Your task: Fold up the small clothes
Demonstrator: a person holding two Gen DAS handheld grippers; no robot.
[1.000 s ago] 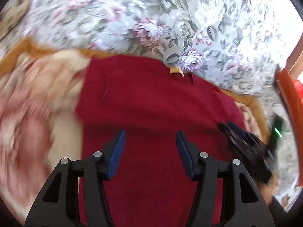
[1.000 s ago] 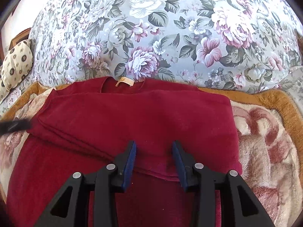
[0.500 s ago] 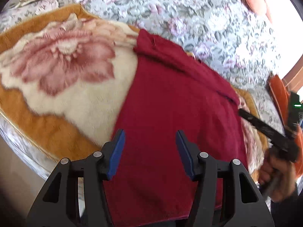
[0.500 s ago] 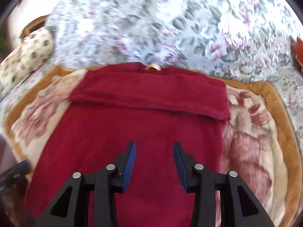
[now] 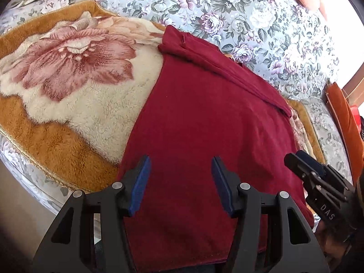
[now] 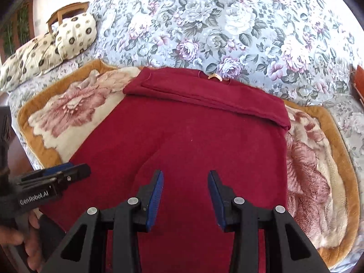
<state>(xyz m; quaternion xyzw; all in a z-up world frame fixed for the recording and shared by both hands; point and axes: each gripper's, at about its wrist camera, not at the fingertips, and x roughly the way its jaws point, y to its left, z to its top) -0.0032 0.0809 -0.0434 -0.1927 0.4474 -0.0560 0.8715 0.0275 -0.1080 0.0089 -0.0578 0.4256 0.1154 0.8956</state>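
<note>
Red garment [image 6: 193,136], near hem cut off behind claws, label tiny

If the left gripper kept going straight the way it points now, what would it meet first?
Most likely the red garment: the open left gripper aims down at its lower half, nothing between. Depth is unclear.

A bedroom in a home is shown. A wide bed is covered with a floral bedspread [image 6: 238,22] in grey-blue with pink and white blooms. A plush blanket [image 5: 68,72] with an ochre border and a large rose pattern is spread over the near part of it. Cream pillows [image 6: 47,43] printed with dark rings are stacked at the far left, beside a wooden chair back [image 6: 66,11]. An orange cushion [image 5: 345,122] is seen at the right edge.
</note>
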